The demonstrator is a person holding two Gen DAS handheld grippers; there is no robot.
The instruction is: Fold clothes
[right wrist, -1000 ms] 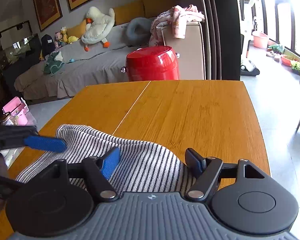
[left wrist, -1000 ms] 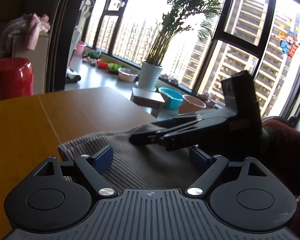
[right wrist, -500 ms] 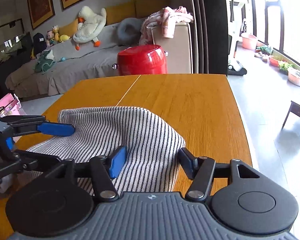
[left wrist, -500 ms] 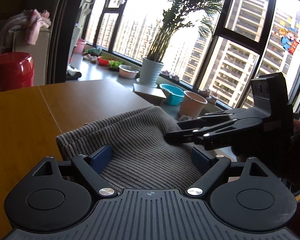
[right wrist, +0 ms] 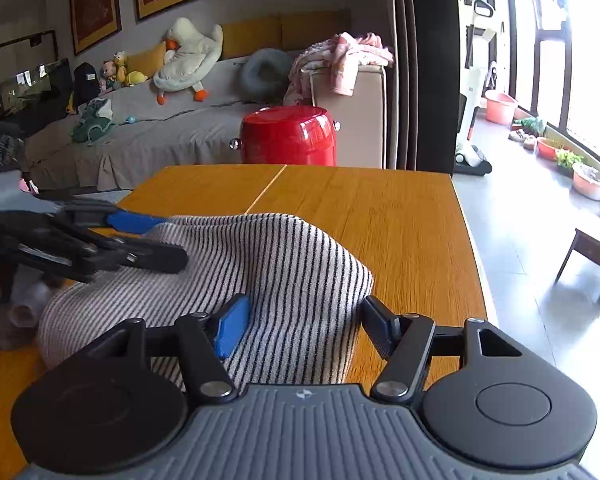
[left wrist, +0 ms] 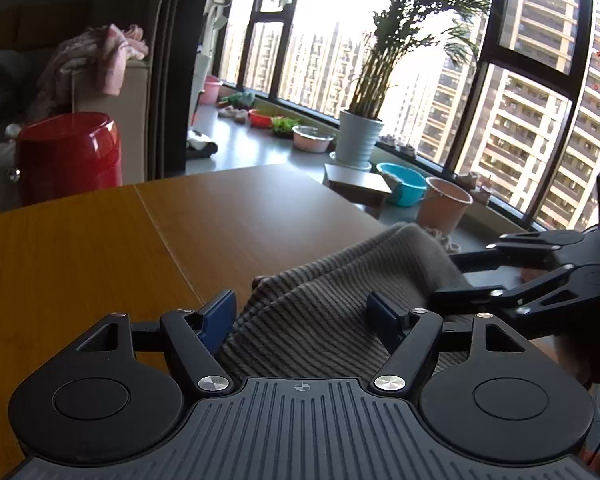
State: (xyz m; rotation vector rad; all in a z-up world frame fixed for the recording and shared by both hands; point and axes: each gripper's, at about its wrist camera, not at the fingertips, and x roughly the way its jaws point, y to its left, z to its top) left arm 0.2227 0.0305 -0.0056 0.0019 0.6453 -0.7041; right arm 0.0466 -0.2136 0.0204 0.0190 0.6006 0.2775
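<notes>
The striped knit garment (right wrist: 260, 280) lies bunched on the wooden surface (right wrist: 400, 216), near its close right corner, with a doubled, rounded ridge running crosswise in front of both my tools. My right gripper (right wrist: 304, 324) has its jaws apart, straddling the near right end of the cloth: the blue pad (right wrist: 232, 330) rests on the stripes while the other finger sits just off the cloth's edge over bare wood. My left gripper (left wrist: 304, 312) also has its jaws apart, one pad at the garment's left edge, the other over the fabric. In the right wrist view, its fingers reach in from the left and lie across the top of the ridge.

So the cloth sits between and under both pairs of jaws, its long axis running from one tool to the other. Neither is clamped on it. Whether this heap is mid-fold or being smoothed after one, I can't tell.
</notes>
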